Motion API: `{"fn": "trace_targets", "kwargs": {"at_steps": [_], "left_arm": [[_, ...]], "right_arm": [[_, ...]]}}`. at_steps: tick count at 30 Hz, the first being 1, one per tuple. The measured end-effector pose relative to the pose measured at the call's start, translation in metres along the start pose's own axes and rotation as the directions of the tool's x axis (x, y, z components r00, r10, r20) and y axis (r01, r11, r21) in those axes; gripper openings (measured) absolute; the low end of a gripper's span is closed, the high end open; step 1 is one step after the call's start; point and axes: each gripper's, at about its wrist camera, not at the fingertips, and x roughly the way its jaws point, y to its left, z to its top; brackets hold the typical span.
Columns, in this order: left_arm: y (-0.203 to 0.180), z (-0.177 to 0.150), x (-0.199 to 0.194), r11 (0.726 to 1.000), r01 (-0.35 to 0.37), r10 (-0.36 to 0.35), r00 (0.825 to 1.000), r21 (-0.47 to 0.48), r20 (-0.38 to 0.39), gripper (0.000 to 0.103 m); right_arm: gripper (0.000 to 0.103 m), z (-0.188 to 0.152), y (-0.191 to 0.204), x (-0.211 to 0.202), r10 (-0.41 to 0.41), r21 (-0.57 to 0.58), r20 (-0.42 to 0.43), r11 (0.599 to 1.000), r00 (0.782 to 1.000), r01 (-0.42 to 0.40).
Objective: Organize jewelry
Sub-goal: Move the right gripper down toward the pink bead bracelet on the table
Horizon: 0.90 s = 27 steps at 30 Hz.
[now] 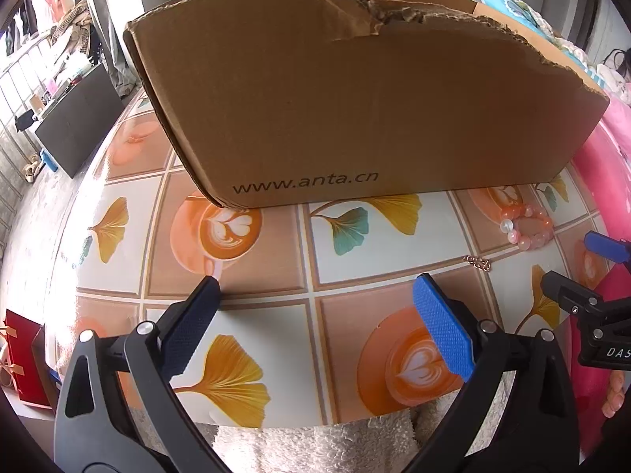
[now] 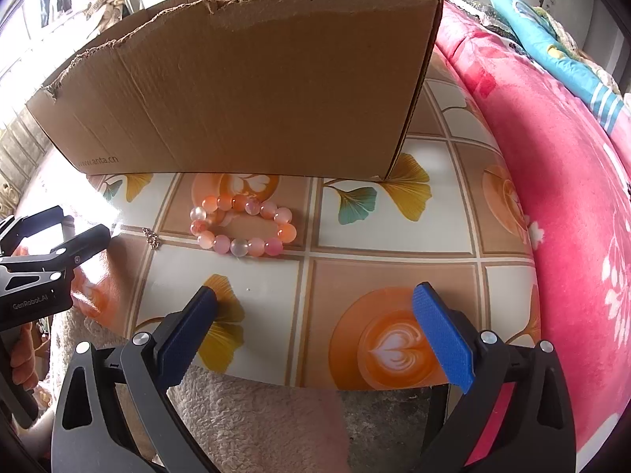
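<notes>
Beaded bracelet flat on patterned tablecloth, just in front of torn cardboard box; small chain piece just to its left. Right gripper and left gripper both spread wide, empty, short of the jewelry.

Risks: round beads rolling or sliding off the pads under an off-centre pinch; thin chain slipping under flat pads; grippers colliding, being close together.

Right view only: whole bracelet loop. Left view only: torn box rim, full printed web address.

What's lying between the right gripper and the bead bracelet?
Nothing: the right wrist view shows only bare patterned tablecloth between the right gripper and the bracelet.
</notes>
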Motion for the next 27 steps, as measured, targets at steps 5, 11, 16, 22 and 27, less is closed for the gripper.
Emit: {"fn": "trace_targets", "kwargs": {"at_steps": [5,11,16,22,27], "left_arm": [[-0.0011,-0.0003,0.0002,1.000,-0.009,0.009,1.000,-0.010,0.000,0.095],[-0.0025,-0.0014,-0.0016,1.000,-0.015,0.015,1.000,-0.019,0.000,0.095],[-0.0020,-0.0016,-0.0025,1.000,-0.016,0.016,1.000,-0.019,-0.001,0.095],[-0.0011,-0.0002,-0.0017,1.000,-0.019,0.019,1.000,-0.022,-0.006,0.096],[-0.0003,-0.0003,-0.0019,0.999,-0.021,0.021,1.000,-0.026,-0.009,0.096]], "right_arm": [[0.097,0.0010,0.0000,0.0006,-0.001,0.003,-0.002,1.000,1.000,0.001],[0.097,-0.0027,0.0011,-0.0012,-0.006,0.009,0.019,1.000,1.000,0.006],[0.097,-0.0046,0.0021,-0.0018,-0.011,0.017,0.023,1.000,1.000,0.010],[0.097,-0.0044,0.0025,-0.0020,-0.011,0.017,0.024,1.000,1.000,0.010],[0.097,-0.0044,0.0026,-0.0019,-0.011,0.017,0.024,1.000,1.000,0.011]]}}
